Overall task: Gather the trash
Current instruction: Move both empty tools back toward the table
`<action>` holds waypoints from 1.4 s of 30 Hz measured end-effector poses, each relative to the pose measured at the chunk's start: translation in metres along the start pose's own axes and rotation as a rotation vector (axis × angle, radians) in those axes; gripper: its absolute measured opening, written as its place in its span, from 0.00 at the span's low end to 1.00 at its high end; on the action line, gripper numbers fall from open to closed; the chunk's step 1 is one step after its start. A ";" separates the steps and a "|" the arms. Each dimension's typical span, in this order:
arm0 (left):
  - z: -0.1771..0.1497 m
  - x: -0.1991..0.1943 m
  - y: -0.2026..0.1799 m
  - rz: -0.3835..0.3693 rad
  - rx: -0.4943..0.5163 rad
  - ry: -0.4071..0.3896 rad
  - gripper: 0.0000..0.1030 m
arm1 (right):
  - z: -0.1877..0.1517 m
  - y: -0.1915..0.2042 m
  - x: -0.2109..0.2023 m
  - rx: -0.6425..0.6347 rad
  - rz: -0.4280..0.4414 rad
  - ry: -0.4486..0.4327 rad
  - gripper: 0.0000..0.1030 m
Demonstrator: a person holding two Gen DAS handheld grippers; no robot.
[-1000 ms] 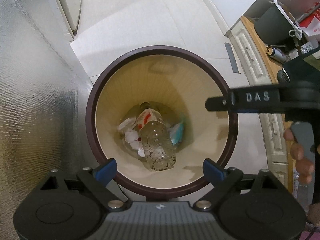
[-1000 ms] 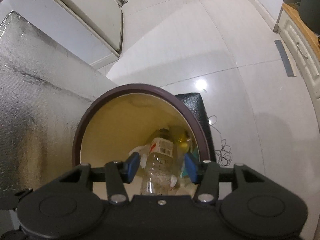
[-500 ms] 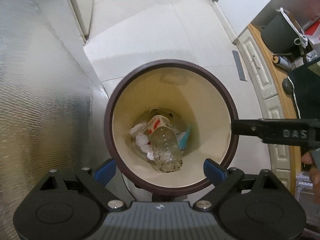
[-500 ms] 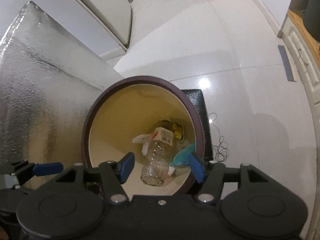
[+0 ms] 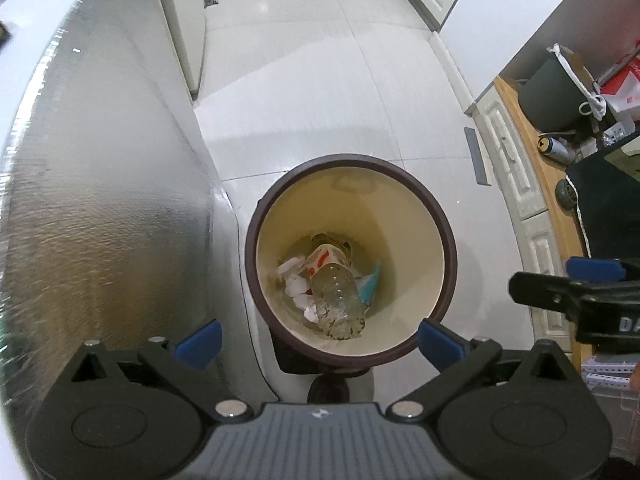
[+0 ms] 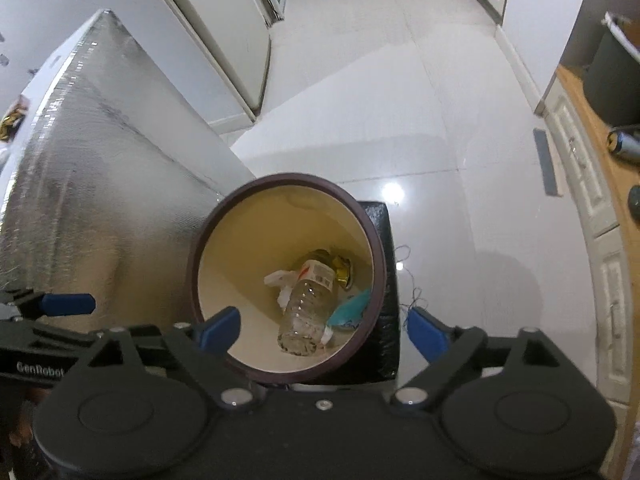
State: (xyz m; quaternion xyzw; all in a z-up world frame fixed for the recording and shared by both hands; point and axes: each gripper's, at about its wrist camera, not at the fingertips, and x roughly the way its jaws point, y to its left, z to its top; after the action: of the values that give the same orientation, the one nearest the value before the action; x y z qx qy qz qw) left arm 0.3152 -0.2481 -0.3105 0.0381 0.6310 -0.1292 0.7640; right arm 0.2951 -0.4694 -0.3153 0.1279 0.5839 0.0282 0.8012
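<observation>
Looking steeply down from two hand-held tools onto a glossy pale tiled floor (image 5: 320, 80) filling most of both views. Showing, along the left side, a big block wrapped in crinkled silver foil (image 5: 100, 200). Showing, on the right, a white panelled cabinet (image 5: 520, 184) topped by a wooden counter carrying a dark bucket (image 5: 560, 96) and a small can (image 5: 554, 150).

Centring on a round trash bin (image 5: 448, 248) with a dark brown rim and cream inner wall, standing just beside the foil block and sitting on a black padded base (image 6: 384, 280); possibly a stool, though mostly hidden under the bin.

Framing the bin from above with the left gripper (image 5: 320, 340), blue pads spread wide, having just been opening, pinching nothing. Doing the same with the right gripper (image 6: 323, 328), jaws likewise having just been opening wide, with nothing between the pads, only the bin far below.

Finding the trash lying at the bottom of the bin: a clear plastic bottle (image 5: 336, 296) with a red and white label, tilted, base toward the camera. Touching its sides, crumpled white paper (image 5: 296, 284) on the left and a teal wrapper (image 5: 370, 284) on the right. Glimpsing behind the bottle's neck a small gold-coloured piece (image 6: 340, 272).
</observation>
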 end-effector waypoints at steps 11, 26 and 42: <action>-0.019 -0.062 0.008 0.008 -0.027 -0.090 1.00 | -0.012 0.024 -0.062 -0.045 -0.043 -0.090 1.00; -0.039 -0.126 0.018 -0.010 -0.045 -0.183 1.00 | -0.035 0.040 -0.111 -0.069 -0.092 -0.148 1.00; -0.061 -0.179 0.067 -0.053 -0.058 -0.316 1.00 | -0.056 0.078 -0.157 -0.081 -0.112 -0.262 1.00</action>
State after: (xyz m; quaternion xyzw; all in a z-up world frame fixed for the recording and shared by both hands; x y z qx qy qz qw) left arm 0.2426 -0.1433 -0.1550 -0.0216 0.5072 -0.1353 0.8509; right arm 0.2008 -0.4153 -0.1669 0.0654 0.4790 -0.0099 0.8753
